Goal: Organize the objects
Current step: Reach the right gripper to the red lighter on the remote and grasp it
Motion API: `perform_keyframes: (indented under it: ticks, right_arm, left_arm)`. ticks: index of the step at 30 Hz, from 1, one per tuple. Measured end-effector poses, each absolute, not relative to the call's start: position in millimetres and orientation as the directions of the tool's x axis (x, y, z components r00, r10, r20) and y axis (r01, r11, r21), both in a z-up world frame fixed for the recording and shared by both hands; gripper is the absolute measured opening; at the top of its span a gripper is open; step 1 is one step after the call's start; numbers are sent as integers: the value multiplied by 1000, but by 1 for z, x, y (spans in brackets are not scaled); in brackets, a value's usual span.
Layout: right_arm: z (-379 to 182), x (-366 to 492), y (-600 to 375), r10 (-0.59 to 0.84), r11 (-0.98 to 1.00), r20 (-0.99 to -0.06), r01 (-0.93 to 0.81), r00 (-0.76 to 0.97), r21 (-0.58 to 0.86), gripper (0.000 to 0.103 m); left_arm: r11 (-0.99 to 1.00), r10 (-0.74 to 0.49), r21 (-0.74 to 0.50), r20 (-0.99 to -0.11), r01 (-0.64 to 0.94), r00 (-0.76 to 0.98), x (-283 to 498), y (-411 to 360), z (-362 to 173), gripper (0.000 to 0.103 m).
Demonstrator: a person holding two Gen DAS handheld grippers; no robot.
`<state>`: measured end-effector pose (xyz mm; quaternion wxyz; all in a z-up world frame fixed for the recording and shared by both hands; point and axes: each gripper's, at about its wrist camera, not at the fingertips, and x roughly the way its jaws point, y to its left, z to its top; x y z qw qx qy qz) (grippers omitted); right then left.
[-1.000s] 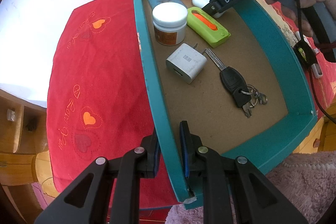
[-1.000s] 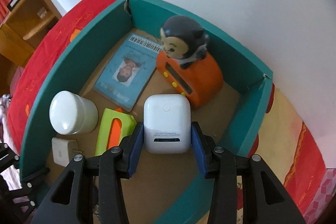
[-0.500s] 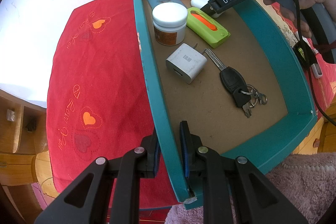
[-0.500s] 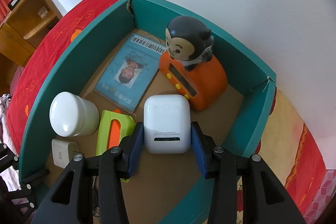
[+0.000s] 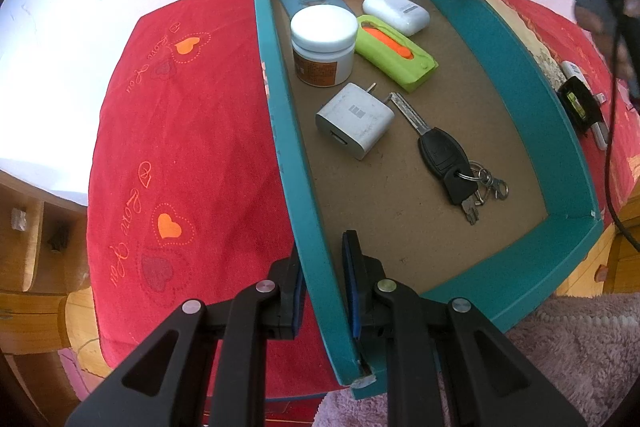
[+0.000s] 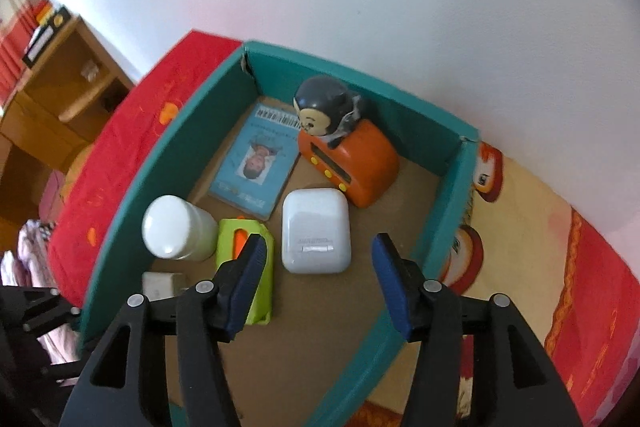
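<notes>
White case (image 6: pixel 315 230) lies beyond opening right tool (image 6: pixel 318 285), untouched.

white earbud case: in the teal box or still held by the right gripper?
In the box. The white earbud case lies flat on the floor of the teal box; the right gripper is above it, jaws opening, pads clear of it.
</notes>
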<state>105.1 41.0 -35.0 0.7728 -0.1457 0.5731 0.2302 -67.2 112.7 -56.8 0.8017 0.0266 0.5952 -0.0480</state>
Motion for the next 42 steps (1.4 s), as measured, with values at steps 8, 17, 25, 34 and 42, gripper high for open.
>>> perform_keyframes:
  ticks: [8, 17, 25, 34, 42]
  right_arm:
    - [-4, 78, 2, 233, 901, -930, -423, 285, 97, 57]
    - [0, 47, -101, 112, 987, -949, -142, 296, 72, 57]
    - [-5, 14, -204, 3, 962, -973, 266, 231, 66, 57]
    - [-23, 12, -252, -38, 887, -978, 457, 205, 62, 57]
    - [-38, 25, -258, -17, 888, -974, 451, 226, 89, 57]
  left_arm:
    - [993, -47, -15, -956, 113, 288, -67, 114, -57, 14]
    - [993, -51, -17, -956, 117, 288, -67, 114, -57, 14]
    - [992, -61, -26, -955, 125, 290, -68, 117, -57, 14]
    - [991, -60, -21, -955, 136, 290, -69, 117, -57, 15]
    - [991, -60, -22, -955, 134, 290, -69, 117, -57, 15]
